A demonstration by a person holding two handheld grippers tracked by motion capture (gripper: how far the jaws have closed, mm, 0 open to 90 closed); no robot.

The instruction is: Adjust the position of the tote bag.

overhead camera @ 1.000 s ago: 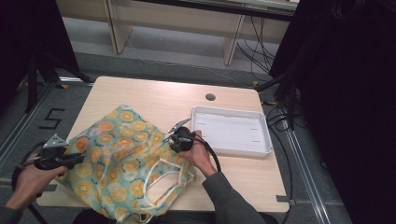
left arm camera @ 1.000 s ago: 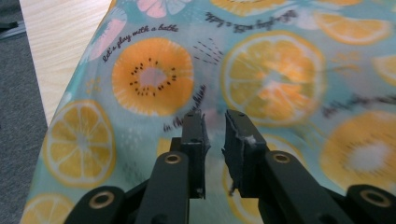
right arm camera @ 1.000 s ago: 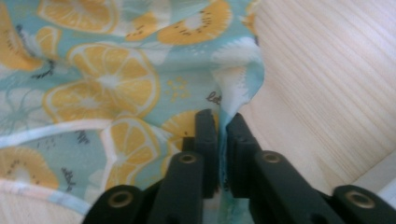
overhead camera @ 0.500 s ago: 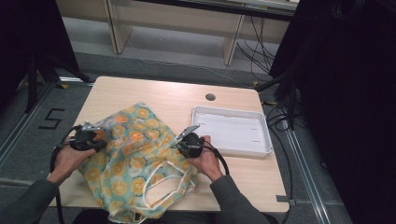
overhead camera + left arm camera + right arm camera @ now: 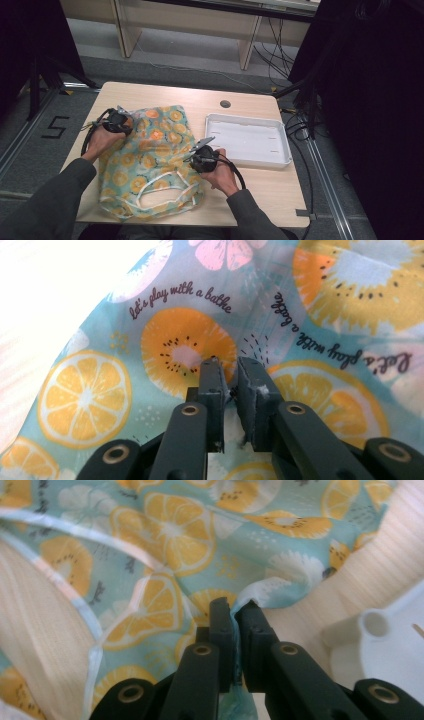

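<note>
1. Folding is in hand: the turquoise fruit-print cloth bag (image 5: 150, 160) lies on the left of the light wooden table (image 5: 260, 190).
2. Left gripper (image 5: 229, 375) pinches its far-left corner; right gripper (image 5: 234, 611), jaws just eased, pinches its right edge.
3. Next, judged: lay the fold flat, then let go.

On the cloth (image 5: 320, 300) you can read a printed line in dark script, "let's play with a bathe". It runs above the orange fruit slice (image 5: 187, 350) in the left gripper view, and you see it again, turned the other way, at the right of that view. On the floor (image 5: 30, 150) left of the table, a black "5" (image 5: 56, 127) is marked.
</note>
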